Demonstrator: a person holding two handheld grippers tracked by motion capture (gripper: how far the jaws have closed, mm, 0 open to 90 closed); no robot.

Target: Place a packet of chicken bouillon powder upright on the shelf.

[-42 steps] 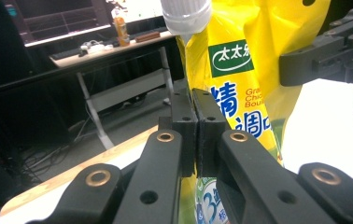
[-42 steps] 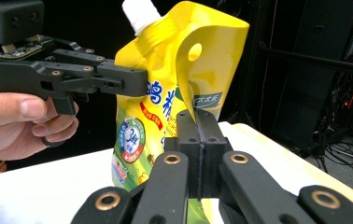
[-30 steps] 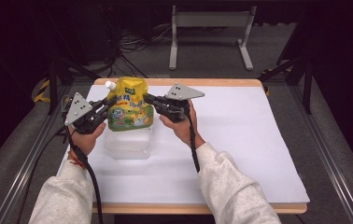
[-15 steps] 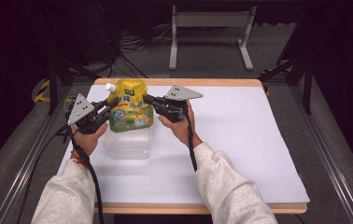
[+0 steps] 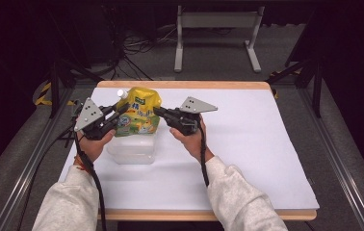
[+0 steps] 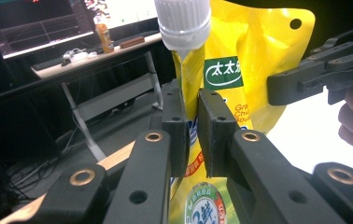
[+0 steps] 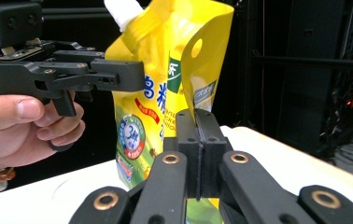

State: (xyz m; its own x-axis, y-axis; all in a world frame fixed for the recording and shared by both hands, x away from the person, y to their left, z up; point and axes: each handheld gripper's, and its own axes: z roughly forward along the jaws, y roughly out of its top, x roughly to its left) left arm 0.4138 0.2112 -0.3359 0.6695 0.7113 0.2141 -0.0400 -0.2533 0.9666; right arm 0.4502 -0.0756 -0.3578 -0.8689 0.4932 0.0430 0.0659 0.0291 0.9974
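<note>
- Holding a yellow spouted plastic refill pouch [image 5: 139,115] upright between both grippers, above a clear plastic tub [image 5: 131,150] on the white-covered surface [image 5: 266,144].
- left gripper [image 6: 191,126]: jaws clamped on the pouch's edge seam just under the white screw cap [image 6: 183,21]; film visibly pinched between the pads.
- right gripper [image 7: 197,135]: jaws pressed together on the opposite edge seam, below the punched hang hole [image 7: 196,47]; almost no gap, only thin film between.
- High view: left gripper [image 5: 104,120] and right gripper [image 5: 170,117] sit on either side of the pouch, bottom of pouch just over the tub's rim, cap [image 5: 121,93] at upper left corner.
- Step in hand, as I read it: bringing the pouch down into or onto the tub.
- Doing it well: keep both grips level so the pouch doesn't twist or fold; lower both hands together, not one first.
- Centre the pouch base over the tub opening before letting go; off-centre could tip the light tub.
- Seam grips are thin, so slip is the risk; don't pull hands apart hard, film could tear or slide out.
- Release only once the base is carried; pouch looks soft and may slump sideways.
</note>
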